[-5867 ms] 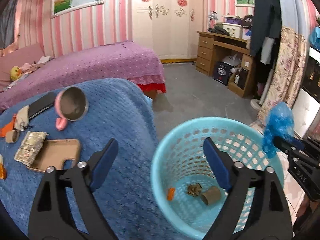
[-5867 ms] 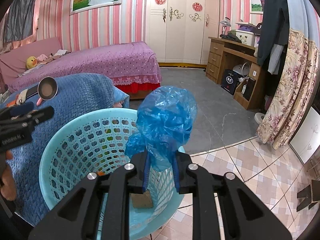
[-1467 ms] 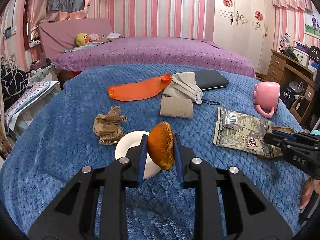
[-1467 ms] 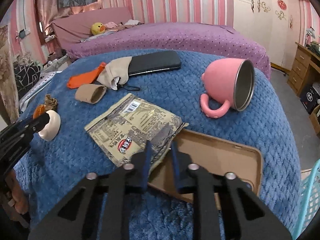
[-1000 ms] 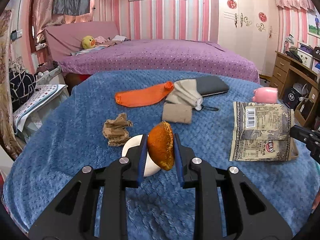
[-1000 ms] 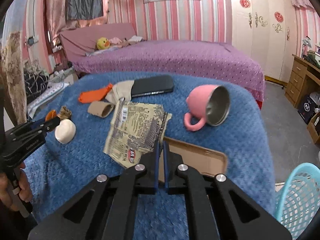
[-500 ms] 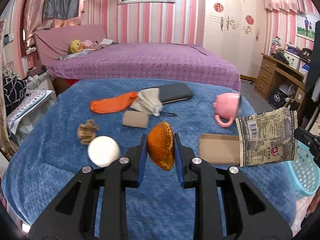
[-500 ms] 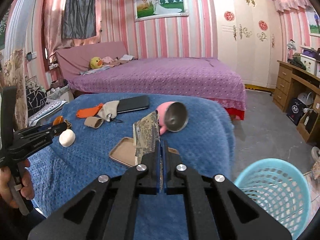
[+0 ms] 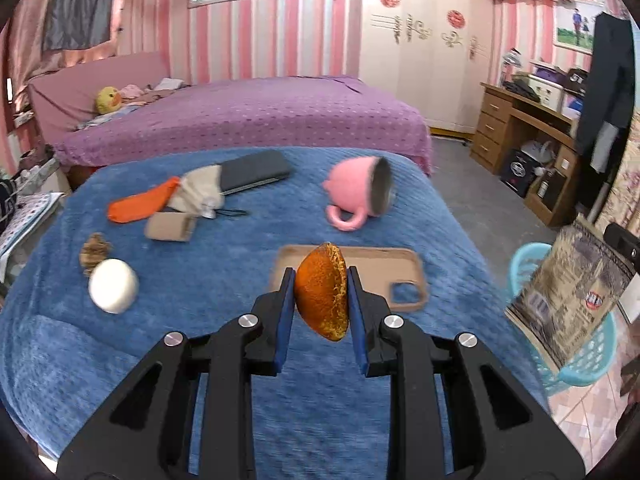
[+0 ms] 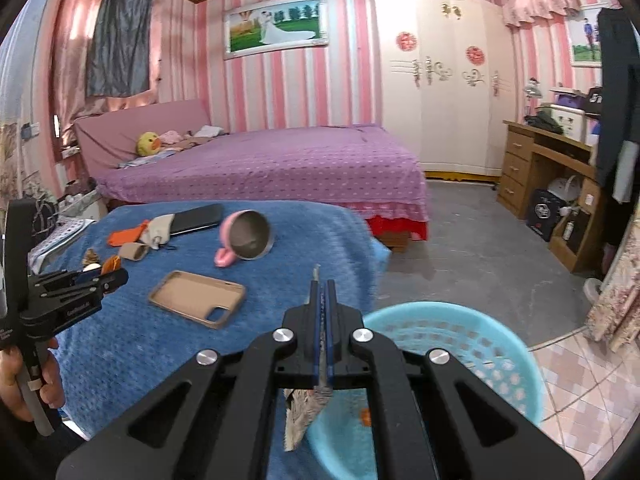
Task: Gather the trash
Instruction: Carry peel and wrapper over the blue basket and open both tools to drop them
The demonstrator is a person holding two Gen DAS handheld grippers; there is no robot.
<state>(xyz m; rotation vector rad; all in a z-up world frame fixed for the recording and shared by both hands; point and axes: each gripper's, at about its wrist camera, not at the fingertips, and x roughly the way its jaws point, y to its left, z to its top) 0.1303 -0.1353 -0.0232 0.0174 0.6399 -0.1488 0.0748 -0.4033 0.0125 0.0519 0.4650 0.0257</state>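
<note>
My left gripper (image 9: 321,292) is shut on an orange peel (image 9: 322,292) and holds it above the blue blanket (image 9: 200,272). My right gripper (image 10: 322,300) is shut on a flat printed snack wrapper (image 9: 568,292), seen edge-on in the right wrist view (image 10: 304,408), over the near rim of the light blue basket (image 10: 472,344). The basket also shows at the right edge of the left wrist view (image 9: 592,360). A crumpled brown paper (image 9: 95,248), a cardboard tube (image 9: 170,227) and an orange scrap (image 9: 140,206) lie on the blanket.
On the blanket lie a pink mug (image 9: 360,196) on its side, a tan phone case (image 9: 384,272), a dark phone (image 9: 256,170), a beige cloth (image 9: 198,192) and a white round object (image 9: 113,286). A purple bed (image 10: 280,164) stands behind, a wooden desk (image 10: 552,168) to the right.
Both grippers have swung right toward the basket. The wrapper has gone from above the blanket to over the basket's rim. The peel stays held, now over the phone case.
</note>
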